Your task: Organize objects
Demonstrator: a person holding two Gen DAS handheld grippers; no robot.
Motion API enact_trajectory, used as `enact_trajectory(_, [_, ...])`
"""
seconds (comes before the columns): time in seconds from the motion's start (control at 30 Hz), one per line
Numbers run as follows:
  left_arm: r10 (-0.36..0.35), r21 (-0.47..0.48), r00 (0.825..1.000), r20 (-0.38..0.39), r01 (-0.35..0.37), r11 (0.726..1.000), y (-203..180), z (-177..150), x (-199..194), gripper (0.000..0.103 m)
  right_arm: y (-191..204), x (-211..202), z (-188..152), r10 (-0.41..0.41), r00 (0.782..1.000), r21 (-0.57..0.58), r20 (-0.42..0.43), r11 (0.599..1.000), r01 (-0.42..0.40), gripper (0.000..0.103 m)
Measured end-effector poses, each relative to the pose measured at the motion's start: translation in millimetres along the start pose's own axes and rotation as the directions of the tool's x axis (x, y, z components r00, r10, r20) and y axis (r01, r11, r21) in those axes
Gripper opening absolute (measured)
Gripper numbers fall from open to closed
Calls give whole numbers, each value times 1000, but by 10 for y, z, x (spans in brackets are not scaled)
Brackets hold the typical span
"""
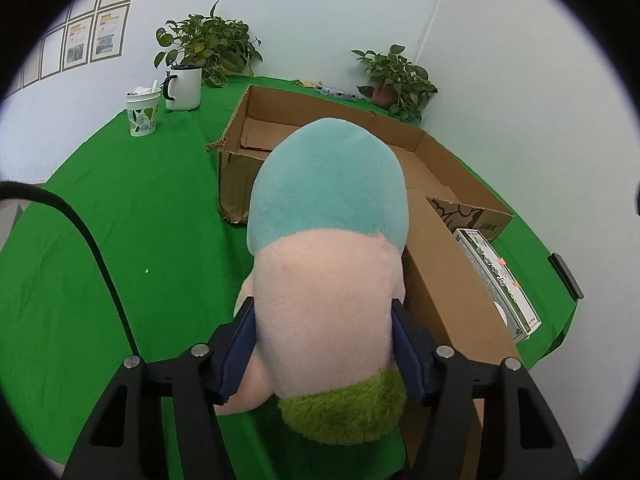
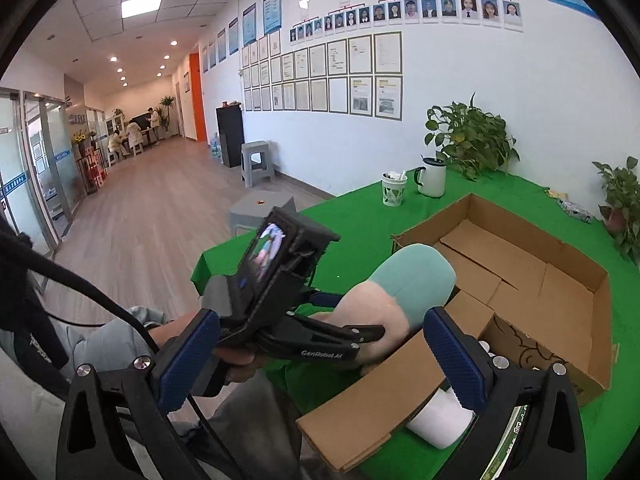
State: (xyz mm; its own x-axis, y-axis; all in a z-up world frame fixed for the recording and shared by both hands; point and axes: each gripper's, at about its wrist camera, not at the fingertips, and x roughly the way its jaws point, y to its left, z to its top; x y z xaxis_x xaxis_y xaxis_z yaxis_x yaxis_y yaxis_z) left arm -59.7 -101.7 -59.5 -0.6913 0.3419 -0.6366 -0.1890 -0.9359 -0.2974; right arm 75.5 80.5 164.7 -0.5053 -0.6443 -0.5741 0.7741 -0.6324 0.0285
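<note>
Here the left gripper was clamped on the plush toy, both blue pads pressing its pink body, just beside the cardboard box at the table's near edge. The right gripper stood apart, holding nothing, above the box flap.

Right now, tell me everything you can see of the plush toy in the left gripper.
The plush toy is soft and short-piled, with a teal rounded end pointing toward the open cardboard box, a pale pink middle, and a shaggy green patch nearest the camera. The left gripper is shut on the pink part, one blue pad pressing each side. The toy lies lengthwise along the fingers, beside the box's near flap, over the green tablecloth. No face shows, and whether it touches the cloth cannot be told.
</note>
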Motion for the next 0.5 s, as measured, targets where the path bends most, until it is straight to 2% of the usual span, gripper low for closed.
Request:
enact_trajectory(0.17, [-34,-80,999,26,36,996,198,-93,-165,54,-258,442,263,43,999,77,13,996,-44,103])
enact_trajectory(0.23, [-31,-100,999,35,35,994,274,-144,-261,54,-360,730,363,72,997,124,-11,990,-70,103])
enact_trajectory(0.37, [-10,-145,999,51,18,989,427,-266,-461,54,-431,1414,508,125,986,189,-108,976,-103,102])
enact_trajectory(0.5, [34,-199,997,71,-19,980,601,-395,-665,54,-357,2106,532,156,958,267,-242,960,-89,103])
